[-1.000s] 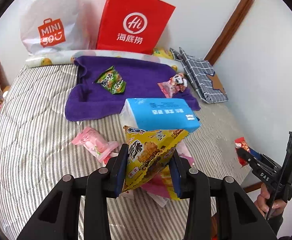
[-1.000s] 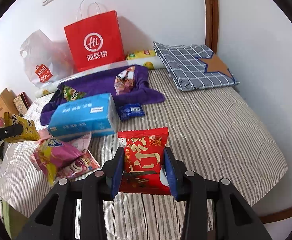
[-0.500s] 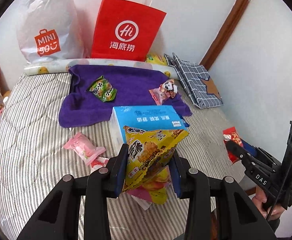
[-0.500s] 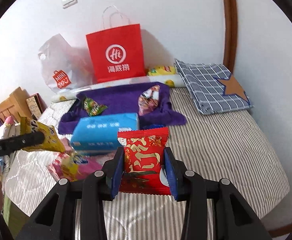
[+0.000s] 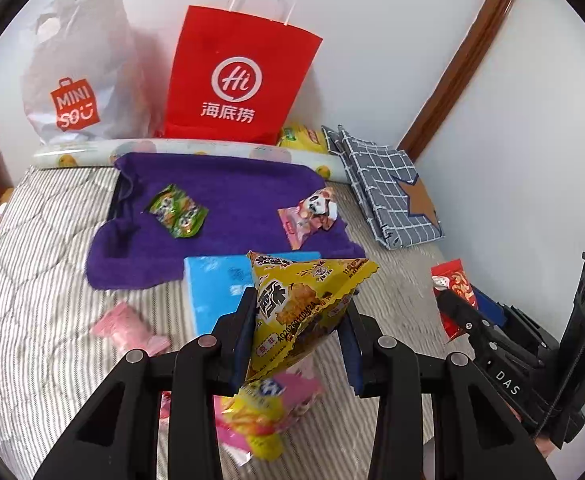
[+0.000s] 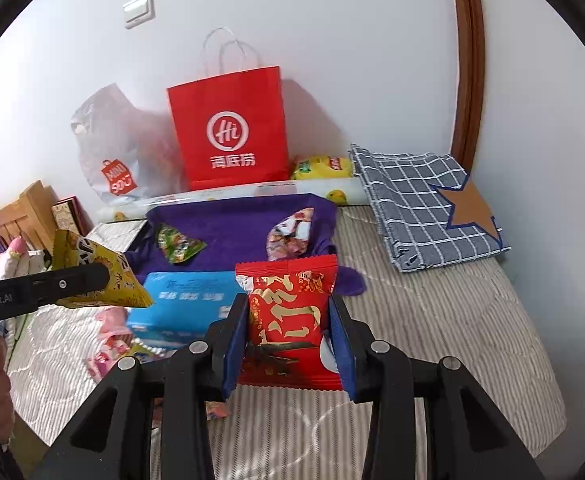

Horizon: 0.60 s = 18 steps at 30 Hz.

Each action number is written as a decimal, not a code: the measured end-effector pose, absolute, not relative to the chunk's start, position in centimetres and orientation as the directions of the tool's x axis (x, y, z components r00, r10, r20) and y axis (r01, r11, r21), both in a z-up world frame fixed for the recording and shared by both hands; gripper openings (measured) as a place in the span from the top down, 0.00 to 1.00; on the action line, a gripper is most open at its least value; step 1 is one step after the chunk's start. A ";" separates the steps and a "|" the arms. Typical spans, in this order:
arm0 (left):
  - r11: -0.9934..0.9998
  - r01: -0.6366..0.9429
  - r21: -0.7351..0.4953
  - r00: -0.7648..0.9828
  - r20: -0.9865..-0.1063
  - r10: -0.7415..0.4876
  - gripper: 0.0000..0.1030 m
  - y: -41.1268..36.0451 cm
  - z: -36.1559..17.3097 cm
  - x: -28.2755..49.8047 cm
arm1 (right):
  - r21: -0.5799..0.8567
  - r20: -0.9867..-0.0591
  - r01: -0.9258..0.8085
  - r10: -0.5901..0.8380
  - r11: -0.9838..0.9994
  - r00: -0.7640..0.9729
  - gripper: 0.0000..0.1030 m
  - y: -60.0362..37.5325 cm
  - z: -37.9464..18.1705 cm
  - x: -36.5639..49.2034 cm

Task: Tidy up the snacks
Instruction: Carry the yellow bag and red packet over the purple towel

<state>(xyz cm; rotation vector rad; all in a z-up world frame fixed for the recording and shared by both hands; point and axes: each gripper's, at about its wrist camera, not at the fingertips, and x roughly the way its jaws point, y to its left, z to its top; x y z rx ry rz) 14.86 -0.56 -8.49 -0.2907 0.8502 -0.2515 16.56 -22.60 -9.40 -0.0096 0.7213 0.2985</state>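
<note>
Snacks are split: two in the air, the rest loose on the striped bed (image 5: pixel 32 320). Landmark is the purple towel (image 5: pixel 232 192).

Left to right from the towel:
- White Miniso bag (image 5: pixel 80 80) behind its left end; red Haidilao paper bag (image 5: pixel 236 76) behind its middle, upright.
- Green packet (image 5: pixel 178 216) on the towel's left half; panda packet (image 5: pixel 312 212) on its right edge.
- Pink packet (image 5: pixel 126 326) on the bed, in front of the towel's left corner.
- Blue tissue pack (image 5: pixel 212 292) touching the towel's front edge.
- Left gripper (image 5: pixel 298 336) is clamped on a yellow triangular snack pack (image 5: pixel 304 300), jaws narrow, in front of the towel. A pink-and-yellow bag (image 5: pixel 264 404) lies below it.
- Right gripper (image 6: pixel 288 332) is clamped on a red snack packet (image 6: pixel 290 312), jaws narrow, in front of the towel's right corner.
- Checked cloth (image 5: pixel 388 196) right of the towel.

Risks, my read:
- Yellow pack is pinched by its lower part only. It's puffy and slick, so a fast swing could slip it out.
- Both tools sit close together. Aiming for one drop spot together could knock packets or fingers.
- Paper bag mouth isn't visible. A blind drop could hit the rim and tip it.

Versus a second ago: both grips unchanged. Both views have lifted. The towel and both bags sit lower in frame, and the tissue pack is now partly hidden behind the yellow pack.
</note>
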 end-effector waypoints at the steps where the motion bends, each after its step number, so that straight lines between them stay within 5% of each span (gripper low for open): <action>1: 0.933 0.102 -0.346 0.636 -0.698 -0.329 0.63 -0.9 -8.5 15.2 | 0.095 -0.653 -0.273 0.267 0.957 0.709 0.64 -22.9 -9.4 16.9; 18: 0.942 0.081 -0.325 0.629 -0.717 -0.301 0.63 -3.4 -8.6 19.9 | 0.123 -0.667 -0.335 0.328 0.934 0.669 0.64 -23.3 -10.2 20.3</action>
